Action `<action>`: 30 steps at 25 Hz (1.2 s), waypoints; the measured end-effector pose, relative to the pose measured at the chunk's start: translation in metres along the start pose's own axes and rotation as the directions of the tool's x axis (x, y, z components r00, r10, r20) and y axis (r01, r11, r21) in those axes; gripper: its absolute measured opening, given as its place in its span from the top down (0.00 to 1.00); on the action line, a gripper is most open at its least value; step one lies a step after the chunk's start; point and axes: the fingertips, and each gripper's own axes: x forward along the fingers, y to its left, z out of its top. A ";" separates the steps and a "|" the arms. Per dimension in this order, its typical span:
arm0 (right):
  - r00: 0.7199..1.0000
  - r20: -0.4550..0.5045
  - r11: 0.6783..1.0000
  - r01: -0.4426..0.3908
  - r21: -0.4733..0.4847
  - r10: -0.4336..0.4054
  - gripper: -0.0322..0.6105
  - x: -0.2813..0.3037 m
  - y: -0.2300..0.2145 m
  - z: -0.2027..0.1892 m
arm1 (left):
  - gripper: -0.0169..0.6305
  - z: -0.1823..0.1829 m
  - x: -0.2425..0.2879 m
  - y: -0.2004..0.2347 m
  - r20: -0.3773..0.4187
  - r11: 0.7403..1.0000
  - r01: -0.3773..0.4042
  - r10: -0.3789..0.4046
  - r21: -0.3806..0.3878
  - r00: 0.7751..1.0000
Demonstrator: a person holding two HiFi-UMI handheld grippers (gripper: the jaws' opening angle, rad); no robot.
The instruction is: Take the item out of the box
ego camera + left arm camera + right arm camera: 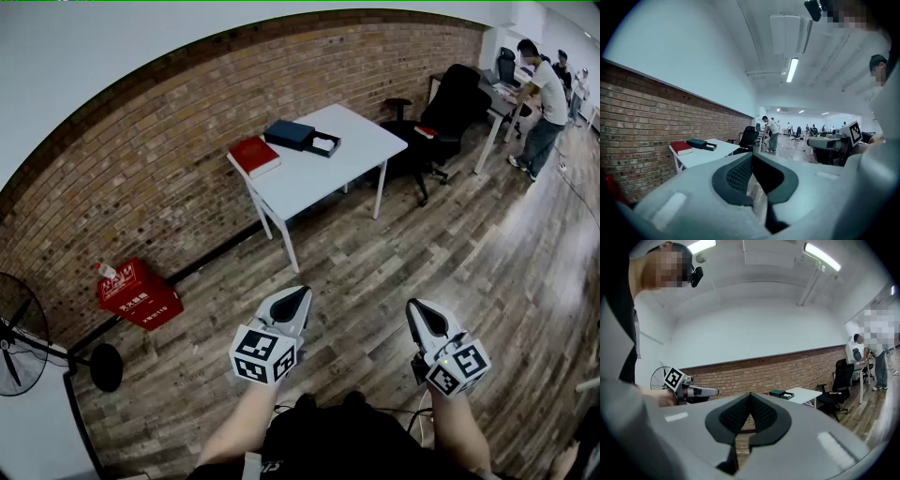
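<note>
a long red-brown brick wall [187, 141] runs along a grey-brown wood-plank floor [375, 272]. a white rectangular table [328, 173] on thin white legs stands close to that wall. on its top lies a dark teal flat box [289, 134]. just beside the box, on the side away from the wall, is an open dark tray [323, 144] with a pale item [324, 143] lying in it. what the item is cannot be told at this size. a flat red book-like case [255, 156] lies on the table's near-left end, apart from the box.

against the wall on the floor sits a red fire-equipment box [139, 292], with a black standing fan [19, 347] further left. a black office chair [450, 103] stands past the table's far end. beyond it a person in a pale shirt [548, 94] leans over a desk.

the left gripper [298, 295] is held over bare floor in front of the person. it is well apart from the table and points roughly toward it. its own view shows the two dark ribbed jaws pressed together with nothing between them. the right gripper [414, 307] is held beside the left one, also over the floor and far from the box. its jaws meet at the tips and hold nothing. neither gripper touches anything.
</note>
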 end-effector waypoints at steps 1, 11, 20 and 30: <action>1.000 -0.001 1.000 -0.002 -0.002 0.002 0.95 -0.003 -0.001 -0.002 | 0.97 -0.001 0.001 -0.004 0.001 1.000 0.000 0.000 0.004 1.000; 1.000 0.024 1.000 0.009 0.012 -0.009 0.95 -0.028 -0.016 -0.001 | 0.97 -0.001 0.012 -0.031 -0.005 1.000 0.024 -0.024 0.016 1.000; 1.000 0.025 0.998 -0.002 0.057 0.001 0.95 -0.044 -0.030 -0.005 | 0.97 0.000 0.028 -0.052 -0.004 0.999 0.039 -0.039 0.020 0.999; 0.999 -0.031 0.996 -0.028 0.086 0.031 0.95 -0.035 -0.042 -0.021 | 0.97 -0.015 0.059 -0.058 -0.043 0.998 0.064 -0.064 0.012 0.997</action>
